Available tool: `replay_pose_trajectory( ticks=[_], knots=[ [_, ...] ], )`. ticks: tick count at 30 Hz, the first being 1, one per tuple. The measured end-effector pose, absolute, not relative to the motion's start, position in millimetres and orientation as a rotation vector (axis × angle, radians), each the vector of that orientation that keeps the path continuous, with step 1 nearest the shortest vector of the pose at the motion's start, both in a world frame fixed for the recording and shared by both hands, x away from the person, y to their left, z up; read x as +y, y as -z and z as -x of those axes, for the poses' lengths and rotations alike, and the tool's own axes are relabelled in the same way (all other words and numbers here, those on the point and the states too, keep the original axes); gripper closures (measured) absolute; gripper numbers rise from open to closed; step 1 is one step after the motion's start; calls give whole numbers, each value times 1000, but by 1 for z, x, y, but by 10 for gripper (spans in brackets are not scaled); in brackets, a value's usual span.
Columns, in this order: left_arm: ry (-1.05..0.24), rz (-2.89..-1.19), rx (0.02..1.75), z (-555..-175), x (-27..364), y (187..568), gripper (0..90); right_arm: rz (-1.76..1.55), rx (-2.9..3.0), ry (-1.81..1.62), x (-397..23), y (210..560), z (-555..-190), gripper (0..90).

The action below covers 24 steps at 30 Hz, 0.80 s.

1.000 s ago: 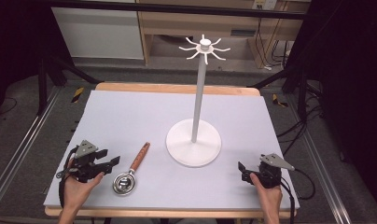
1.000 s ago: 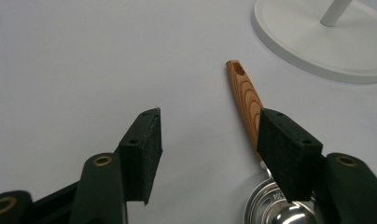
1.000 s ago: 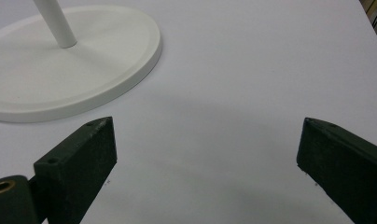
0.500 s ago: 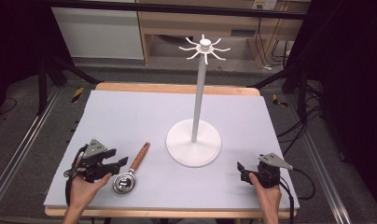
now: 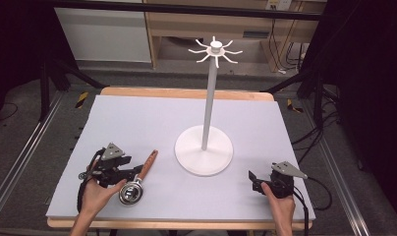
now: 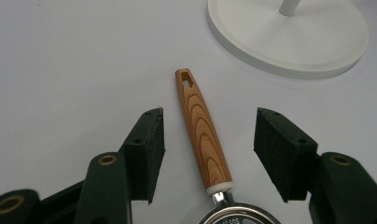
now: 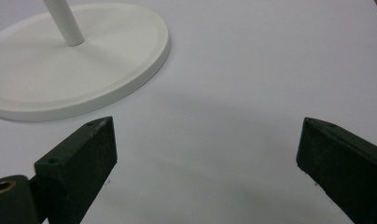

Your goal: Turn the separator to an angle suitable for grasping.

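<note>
A scoop with a wooden handle and a round metal bowl lies at the front left of the white mat. In the left gripper view the handle runs up between the two pads, with its hanging hole at the far end. My left gripper straddles that handle. Its jaws have just been closing, and a gap still shows on each side of the wood. At the front right, my right gripper rests open over bare mat with nothing between its jaws.
A white stand rises from a round base at mid-table, its thin pole topped by a ring of hooks. The white mat covers the wooden table. Cables and dark frame legs lie around the table.
My left gripper has slid right across the mat to the scoop and now has the wooden handle between its jaws. The right gripper has stayed put.
</note>
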<state>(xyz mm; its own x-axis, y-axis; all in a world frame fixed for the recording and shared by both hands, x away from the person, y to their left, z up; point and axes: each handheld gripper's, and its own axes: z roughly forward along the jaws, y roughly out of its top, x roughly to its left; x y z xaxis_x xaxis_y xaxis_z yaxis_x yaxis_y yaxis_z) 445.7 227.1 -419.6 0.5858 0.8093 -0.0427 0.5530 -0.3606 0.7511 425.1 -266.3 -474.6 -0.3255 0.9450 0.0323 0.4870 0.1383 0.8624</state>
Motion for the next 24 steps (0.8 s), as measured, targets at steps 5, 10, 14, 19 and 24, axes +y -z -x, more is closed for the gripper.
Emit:
replay_pose_trajectory(
  ticks=[5,10,14,19,24],
  knots=[
    [-413,-2117,1082,-453,218,422,444,-1369,1886,-1110,-266,475,-425,55],
    [-397,-2185,1085,-460,208,426,464,-1374,1887,-1112,-266,475,-425,55],
    [-386,-2219,1106,-463,204,431,480,-1373,1891,-1109,-266,475,-426,55],
    [-373,-2264,1125,-467,201,440,519,-1374,1895,-1105,-266,476,-426,55],
    [-354,-2293,1142,-469,200,447,564,-1375,1900,-1106,-266,476,-426,55]
  ],
)
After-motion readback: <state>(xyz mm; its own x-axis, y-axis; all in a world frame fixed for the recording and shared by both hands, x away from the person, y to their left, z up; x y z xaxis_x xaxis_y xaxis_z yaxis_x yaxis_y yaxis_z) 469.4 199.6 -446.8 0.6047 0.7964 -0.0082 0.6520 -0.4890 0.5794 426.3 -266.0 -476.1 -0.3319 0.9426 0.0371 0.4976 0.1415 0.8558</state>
